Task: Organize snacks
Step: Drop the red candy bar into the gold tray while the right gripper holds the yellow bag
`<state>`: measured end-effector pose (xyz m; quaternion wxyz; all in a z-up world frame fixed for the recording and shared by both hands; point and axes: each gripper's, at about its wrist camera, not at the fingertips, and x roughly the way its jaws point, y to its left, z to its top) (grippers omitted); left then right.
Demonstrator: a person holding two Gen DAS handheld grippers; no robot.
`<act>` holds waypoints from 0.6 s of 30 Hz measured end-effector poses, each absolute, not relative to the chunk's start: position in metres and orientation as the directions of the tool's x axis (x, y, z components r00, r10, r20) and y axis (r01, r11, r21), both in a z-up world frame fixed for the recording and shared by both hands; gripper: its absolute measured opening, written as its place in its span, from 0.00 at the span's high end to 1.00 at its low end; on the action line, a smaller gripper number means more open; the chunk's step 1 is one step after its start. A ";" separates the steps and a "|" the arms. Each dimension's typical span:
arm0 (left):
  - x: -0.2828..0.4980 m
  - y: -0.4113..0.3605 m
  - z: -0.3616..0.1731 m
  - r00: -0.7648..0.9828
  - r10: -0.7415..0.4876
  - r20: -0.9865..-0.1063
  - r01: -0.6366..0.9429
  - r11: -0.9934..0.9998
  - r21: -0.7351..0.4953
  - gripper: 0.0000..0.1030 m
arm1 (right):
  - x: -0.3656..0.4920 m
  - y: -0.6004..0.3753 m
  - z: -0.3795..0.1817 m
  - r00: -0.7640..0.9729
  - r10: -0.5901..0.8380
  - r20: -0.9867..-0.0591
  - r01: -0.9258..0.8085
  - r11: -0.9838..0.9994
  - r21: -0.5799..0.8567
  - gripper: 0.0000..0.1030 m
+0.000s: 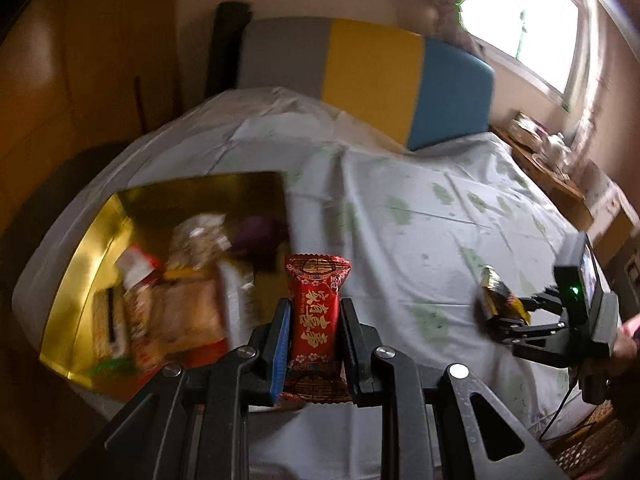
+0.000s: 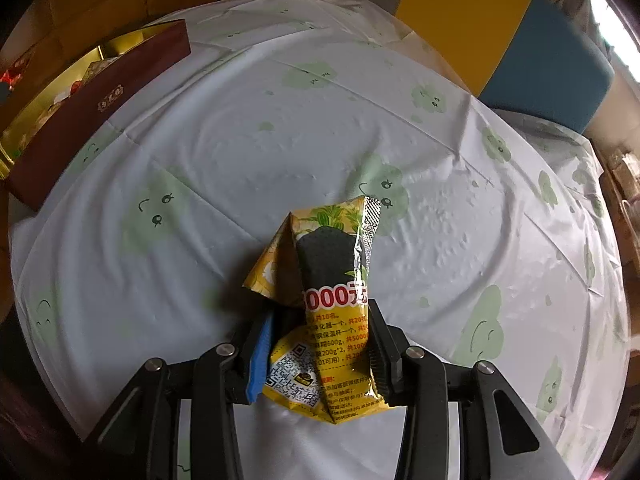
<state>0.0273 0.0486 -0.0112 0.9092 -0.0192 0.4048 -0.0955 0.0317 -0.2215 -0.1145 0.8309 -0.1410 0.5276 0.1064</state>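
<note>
1. Left gripper (image 1: pixel 314 332) clenched on red snack pkt (image 1: pixel 316 308), upright btwn its fingers, above the white sheet (image 1: pixel 420 208) just right of the gold-lined box (image 1: pixel 92 248).
2. Box holds several blurred snack packs (image 1: pixel 176 304); contents can't be ID'd.
3. Right gripper (image 2: pixel 320 344) grasping yellow snack bag (image 2: pixel 332 280), crumpled, over the sheet w/ green cloud print.
4. From right wrist view, box's dark red wall (image 2: pixel 100 108) sits far left, well apart from the yellow bag.

Daylight from blown-out window (image 1: pixel 528 28), room dim. Left view motion-blurred, especially box (image 1: pixel 100 240). Heavy fisheye warp, dark vignette corners.
</note>
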 end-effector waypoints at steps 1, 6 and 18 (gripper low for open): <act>0.027 0.064 -0.011 0.654 -0.180 -0.735 0.125 0.984 -0.130 0.78 | 0.031 -0.221 -0.114 0.422 0.026 -0.906 -0.328 0.936 -0.126 0.59; 0.022 0.139 -0.009 0.663 -0.115 -0.739 -0.064 0.976 -0.209 0.78 | 0.029 -0.216 -0.114 0.428 0.017 -0.904 -0.335 0.931 -0.141 0.59; 0.023 0.210 -0.019 0.659 -0.165 -0.734 -0.245 0.875 -0.417 0.78 | 0.027 -0.209 -0.114 0.435 0.002 -0.901 -0.345 0.924 -0.164 0.59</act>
